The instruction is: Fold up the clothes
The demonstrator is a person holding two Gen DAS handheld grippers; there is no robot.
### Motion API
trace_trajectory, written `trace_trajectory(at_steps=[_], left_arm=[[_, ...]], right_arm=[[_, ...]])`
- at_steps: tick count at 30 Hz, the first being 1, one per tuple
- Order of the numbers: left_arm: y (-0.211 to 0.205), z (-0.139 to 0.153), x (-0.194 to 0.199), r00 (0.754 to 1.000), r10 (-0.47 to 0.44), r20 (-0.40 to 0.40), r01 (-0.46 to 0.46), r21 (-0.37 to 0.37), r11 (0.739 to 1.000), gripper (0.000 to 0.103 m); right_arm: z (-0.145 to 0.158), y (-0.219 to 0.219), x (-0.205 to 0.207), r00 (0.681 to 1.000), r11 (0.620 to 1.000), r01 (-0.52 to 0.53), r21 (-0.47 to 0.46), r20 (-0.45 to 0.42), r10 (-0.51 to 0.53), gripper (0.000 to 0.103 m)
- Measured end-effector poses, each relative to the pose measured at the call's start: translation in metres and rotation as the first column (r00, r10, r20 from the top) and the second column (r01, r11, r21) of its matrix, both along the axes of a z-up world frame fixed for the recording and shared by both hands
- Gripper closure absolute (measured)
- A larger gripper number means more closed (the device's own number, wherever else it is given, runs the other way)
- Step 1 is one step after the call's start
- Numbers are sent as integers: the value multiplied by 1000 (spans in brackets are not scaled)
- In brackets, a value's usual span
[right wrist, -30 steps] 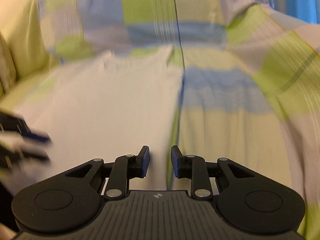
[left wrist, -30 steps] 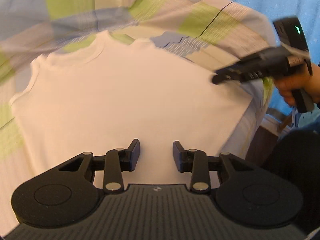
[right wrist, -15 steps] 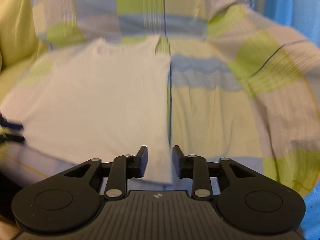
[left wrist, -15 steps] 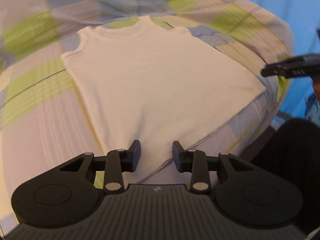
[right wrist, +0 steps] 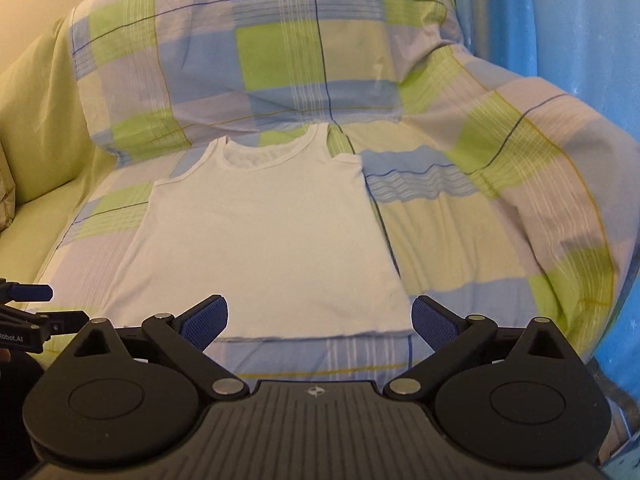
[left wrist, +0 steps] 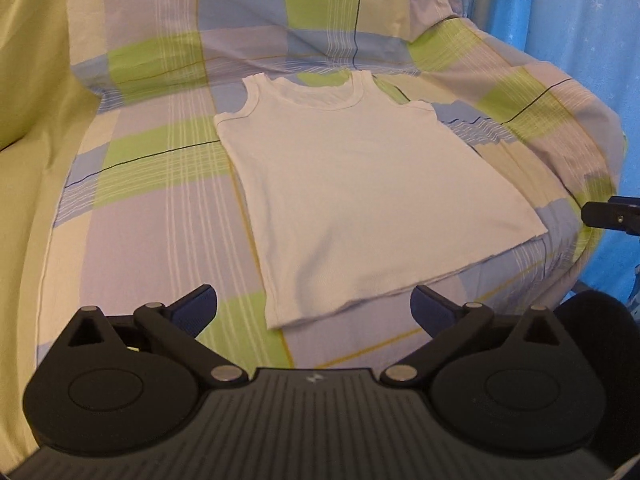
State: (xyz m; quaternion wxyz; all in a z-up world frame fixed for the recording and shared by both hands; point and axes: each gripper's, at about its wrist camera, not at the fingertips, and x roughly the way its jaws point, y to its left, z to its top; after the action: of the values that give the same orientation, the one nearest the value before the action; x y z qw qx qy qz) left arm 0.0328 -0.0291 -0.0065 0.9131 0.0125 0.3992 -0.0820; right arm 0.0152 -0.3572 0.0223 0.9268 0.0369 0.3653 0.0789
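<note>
Both grippers pulled back, left gripper (left wrist: 314, 306) and right gripper (right wrist: 320, 316) fingers now spread, tank top (left wrist: 360, 200) flat

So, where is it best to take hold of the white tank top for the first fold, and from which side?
Probably the two bottom hem corners. The white tank top lies flat, straps away, hem nearest both open grippers. The left gripper could come from the near side onto the left corner, and the right gripper onto the right corner, where loose edges give something to pinch.

Home, living or sleeping room. Soft seat draped in a checked cover (right wrist: 500, 208) of green, blue and lilac, with a matching pillow (right wrist: 280, 52) at the back. Blue curtain (right wrist: 580, 20) on the right; yellow-green cushion (left wrist: 32, 40) on the left.
</note>
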Motion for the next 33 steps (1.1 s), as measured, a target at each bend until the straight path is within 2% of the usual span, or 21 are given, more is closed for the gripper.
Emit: trace_trajectory(at_steps=[5,9,20,28,30,32,33], left_arm=[[0,0,-19,997,74,4,-74,23,997,1],[-4,3,-34,994,106,25,-106,10,994,1],[-22,13,-50,996,64,55,-65,3,998,1],[-17,14,-60,997,53,64,-53,-3,999,1],[-12,12,-60,997,27,77,-27,4,1000,1],[-9,10,-57,993,-57,98,53,51,997,1],[-10,8,-57,984,-128,122,116,102,988,2]], right_arm=[[5,5,-18,1000,1000,16,-23,3,-16,2],[9,3,-29,1000,999,29,-33,11,-29,2],[21,-2,-59,998,998,51,-36,50,-49,2],[24,-2,-74,996,998,54,-27,68,-52,2],[23,0,-74,997,999,29,-45,74,-26,2],[23,3,-73,996,994,-22,-104,89,32,2],[23,6,-72,992,985,-53,-163,103,71,2]])
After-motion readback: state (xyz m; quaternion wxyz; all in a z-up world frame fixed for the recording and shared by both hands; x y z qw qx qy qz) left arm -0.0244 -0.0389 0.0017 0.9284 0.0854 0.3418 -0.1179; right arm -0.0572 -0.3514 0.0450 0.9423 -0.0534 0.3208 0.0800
